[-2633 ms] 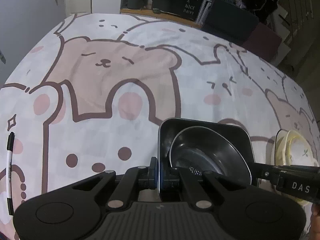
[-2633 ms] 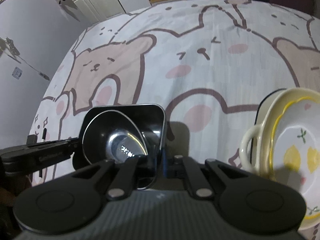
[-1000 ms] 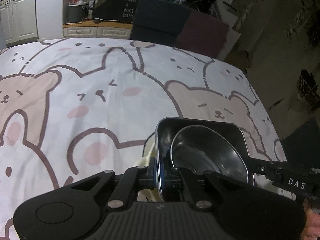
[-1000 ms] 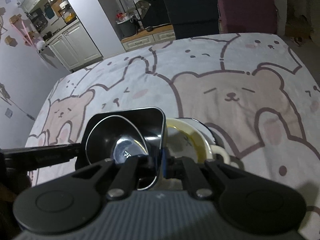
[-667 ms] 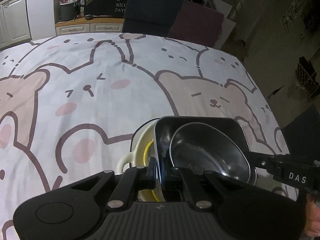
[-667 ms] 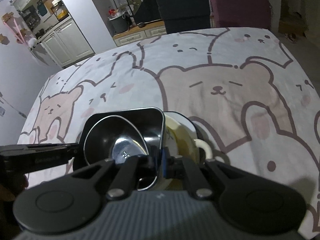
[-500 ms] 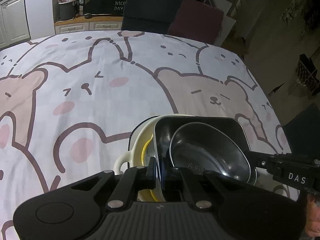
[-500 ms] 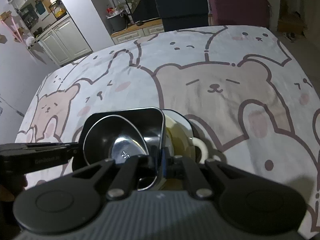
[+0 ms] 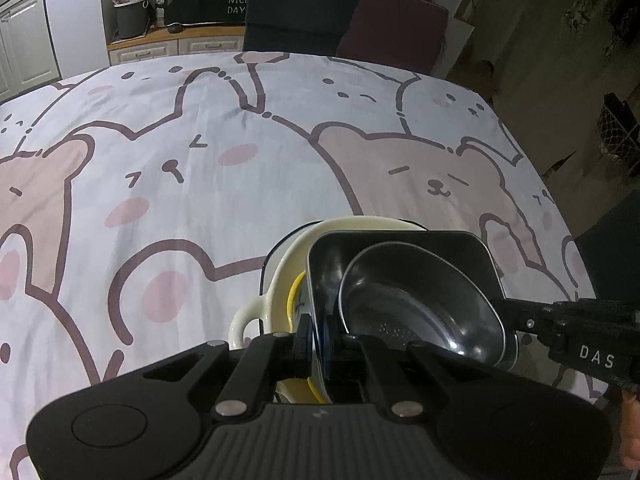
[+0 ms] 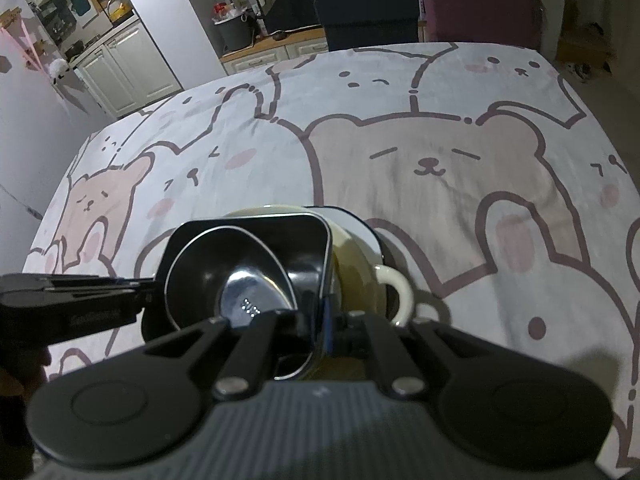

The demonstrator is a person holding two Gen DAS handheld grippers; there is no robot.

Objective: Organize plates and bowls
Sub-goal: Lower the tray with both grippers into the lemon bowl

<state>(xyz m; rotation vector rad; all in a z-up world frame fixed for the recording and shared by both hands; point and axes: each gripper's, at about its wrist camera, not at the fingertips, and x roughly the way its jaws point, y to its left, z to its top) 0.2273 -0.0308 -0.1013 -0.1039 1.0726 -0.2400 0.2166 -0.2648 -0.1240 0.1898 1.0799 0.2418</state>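
Observation:
A dark square metal tray (image 9: 400, 240) holds a round steel bowl (image 9: 420, 304). My left gripper (image 9: 318, 336) is shut on the tray's left rim. My right gripper (image 10: 326, 320) is shut on the tray's (image 10: 248, 232) right rim, with the steel bowl (image 10: 232, 280) inside it. The tray hangs just over a cream two-handled dish (image 9: 280, 276) with a yellow-rimmed flower plate in it; the dish (image 10: 396, 284) sits on the bear-print cloth. Whether the tray touches the dish is hidden.
The bear-print cloth (image 9: 200, 168) covers the whole table. Its far edge meets a dark chair (image 9: 300, 8) and a maroon chair (image 9: 396, 28). The table's right edge (image 9: 560, 208) drops to the floor. White cabinets (image 10: 120, 64) stand at the far left.
Both grippers carried the tray and steel bowl rightward across the table to above the cream dish, then lower over it. Both grips are unchanged.

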